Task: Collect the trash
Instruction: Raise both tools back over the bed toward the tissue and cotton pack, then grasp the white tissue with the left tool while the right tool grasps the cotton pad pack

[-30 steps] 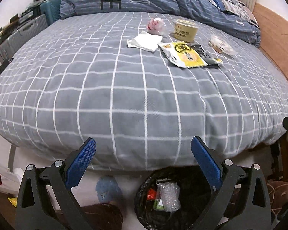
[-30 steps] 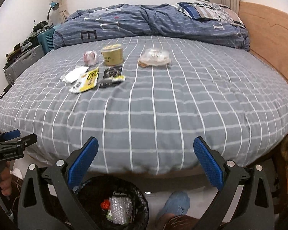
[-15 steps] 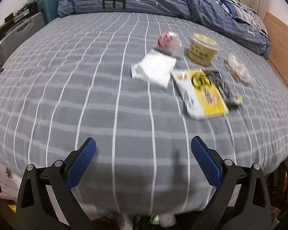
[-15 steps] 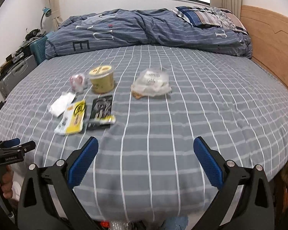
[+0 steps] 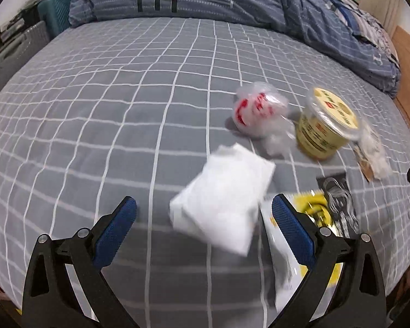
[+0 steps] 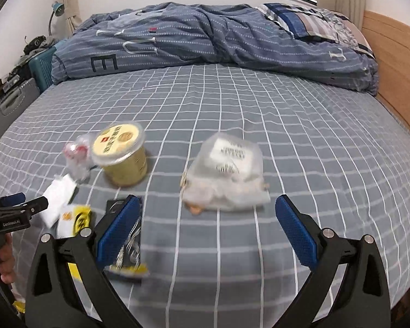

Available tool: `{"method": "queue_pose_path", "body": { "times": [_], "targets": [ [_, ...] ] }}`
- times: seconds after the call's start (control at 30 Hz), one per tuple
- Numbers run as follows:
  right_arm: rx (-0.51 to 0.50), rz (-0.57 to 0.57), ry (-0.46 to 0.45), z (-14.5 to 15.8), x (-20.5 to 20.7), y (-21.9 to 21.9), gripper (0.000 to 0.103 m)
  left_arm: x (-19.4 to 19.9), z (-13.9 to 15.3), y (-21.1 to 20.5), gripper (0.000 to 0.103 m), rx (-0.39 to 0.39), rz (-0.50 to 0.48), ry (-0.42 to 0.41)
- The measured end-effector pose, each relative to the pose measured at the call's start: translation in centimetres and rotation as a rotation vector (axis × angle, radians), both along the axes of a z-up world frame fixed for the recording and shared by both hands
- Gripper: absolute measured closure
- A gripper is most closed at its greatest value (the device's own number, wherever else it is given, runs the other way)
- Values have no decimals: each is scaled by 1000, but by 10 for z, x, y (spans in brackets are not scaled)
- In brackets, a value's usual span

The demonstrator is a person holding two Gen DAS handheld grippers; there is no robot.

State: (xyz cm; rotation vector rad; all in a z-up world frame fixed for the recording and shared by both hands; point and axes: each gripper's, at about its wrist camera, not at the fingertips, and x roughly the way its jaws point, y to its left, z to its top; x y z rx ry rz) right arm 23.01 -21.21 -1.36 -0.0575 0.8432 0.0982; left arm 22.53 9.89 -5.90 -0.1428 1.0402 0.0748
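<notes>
Trash lies on the grey checked bed (image 5: 95, 125). My left gripper (image 5: 205, 229) is open, with a white folded tissue (image 5: 221, 202) between its fingers. Past the tissue lie a crumpled clear bag with red print (image 5: 257, 112), a yellow lidded cup (image 5: 325, 123), a yellow snack packet (image 5: 311, 218) and a black packet (image 5: 339, 199). My right gripper (image 6: 207, 227) is open just short of a clear plastic bag with a white label (image 6: 227, 172). The cup (image 6: 120, 155) and the black packet (image 6: 128, 243) lie to its left.
A rumpled blue striped duvet (image 6: 205, 41) fills the far end of the bed. A wooden headboard (image 6: 396, 63) stands at the right. Suitcases and clutter (image 6: 11, 101) line the left side. The left gripper also shows in the right wrist view (image 6: 19, 205).
Both grippers have moved up from the bin at the bed's foot and forward over the mattress. The trash is now close in front; the bin has dropped out of view.
</notes>
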Motion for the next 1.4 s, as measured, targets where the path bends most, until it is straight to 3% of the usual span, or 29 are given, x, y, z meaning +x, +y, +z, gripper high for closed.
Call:
{"method": "queue_pose_path", "body": {
  "times": [0.27, 0.53, 0.73, 1.13, 1.4],
  "targets": [
    [22, -45, 44, -15, 44, -15, 8, 35, -18, 1, 6, 38, -14, 35],
    [80, -101, 115, -36, 77, -21, 8, 47, -23, -3, 6, 68, -31, 42],
    [60, -162, 116, -43, 97, -18, 8, 50, -26, -7, 7, 87, -46, 52],
    [32, -212, 160, -65, 123, -15, 9, 51, -24, -22, 40, 95, -107, 78],
    [37, -229, 181, -69, 127, -16, 17, 50, -23, -28, 67, 85, -159, 74]
  ]
}}
